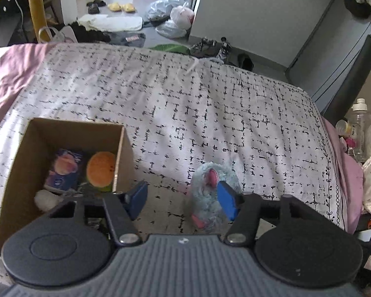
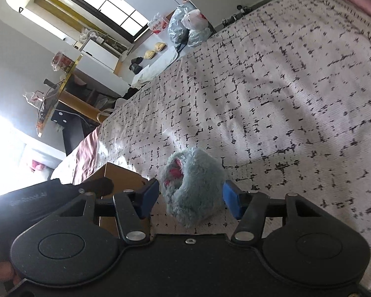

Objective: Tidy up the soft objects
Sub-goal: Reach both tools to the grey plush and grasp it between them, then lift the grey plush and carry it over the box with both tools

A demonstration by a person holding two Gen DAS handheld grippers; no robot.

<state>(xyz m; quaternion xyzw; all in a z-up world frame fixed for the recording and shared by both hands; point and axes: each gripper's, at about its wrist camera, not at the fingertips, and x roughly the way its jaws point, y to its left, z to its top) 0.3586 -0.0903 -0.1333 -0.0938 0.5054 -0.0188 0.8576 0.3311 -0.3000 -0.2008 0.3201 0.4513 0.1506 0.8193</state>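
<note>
Left wrist view: the left hand-held gripper (image 1: 183, 199) hangs over the patterned bed (image 1: 210, 104) with its jaws wide apart and nothing held. The fluffy blue-grey plush toy (image 1: 211, 195) lies on the bed cover off to the right of the gripper's centre line, partly behind the right blue pad, so only that pad lines up with it. The toy's long axis runs roughly away from the camera, along the fingers. To the left stands the open cardboard box (image 1: 122, 148), already holding an orange round plush (image 1: 101, 168), a purple packet (image 1: 65, 170) and a white furry item (image 1: 45, 199).

Right wrist view: the right hand-held gripper (image 2: 191, 196), also spread wide and empty, has the plush toy (image 2: 193, 188) squarely between its two blue pads, with a gap showing on either side; contact cannot be confirmed. The box (image 2: 121, 175) sits just left of the toy, beside the left finger.

By these views, the right hand is the better placed: it seems to need only to close, then carry the toy a short way left to the box.
</note>
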